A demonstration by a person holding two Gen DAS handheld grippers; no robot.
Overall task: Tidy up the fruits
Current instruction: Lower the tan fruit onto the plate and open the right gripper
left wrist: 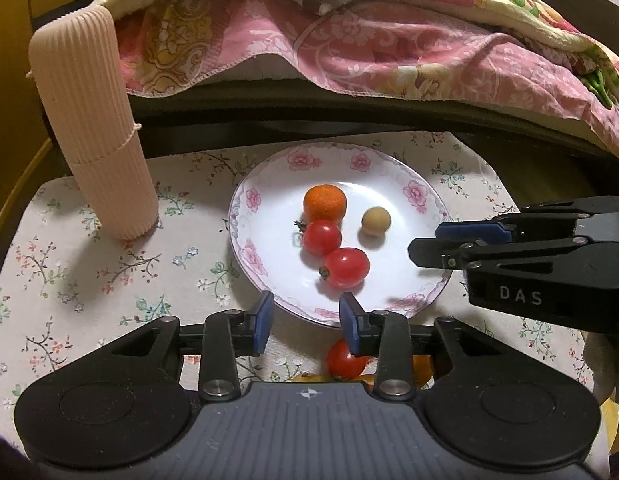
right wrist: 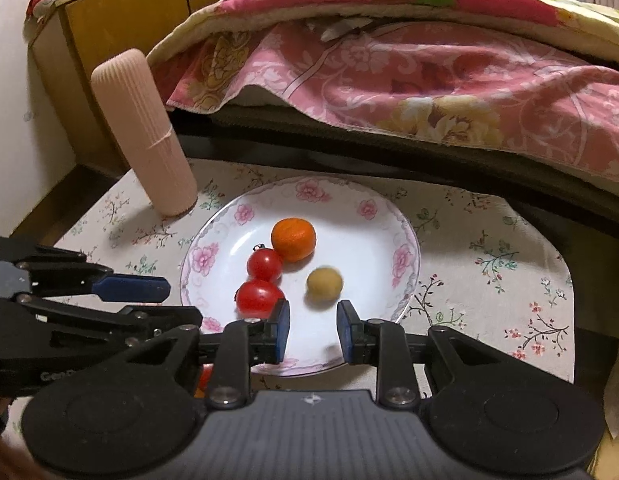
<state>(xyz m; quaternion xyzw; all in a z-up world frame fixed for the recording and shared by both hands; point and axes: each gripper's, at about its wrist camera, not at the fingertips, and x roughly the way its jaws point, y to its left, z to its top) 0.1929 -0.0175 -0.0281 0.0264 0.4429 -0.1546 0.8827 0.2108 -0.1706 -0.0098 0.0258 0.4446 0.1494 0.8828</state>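
Glossy porcelain plate [left wrist: 419,194], flower-rimmed, carries a dimpled tangerine [left wrist: 324,203], two smooth tomatoes [left wrist: 345,267] and a round tan longan [left wrist: 375,221]. Left gripper [left wrist: 307,322] stands released above the near rim; right gripper [right wrist: 313,330] is clenched, empty.
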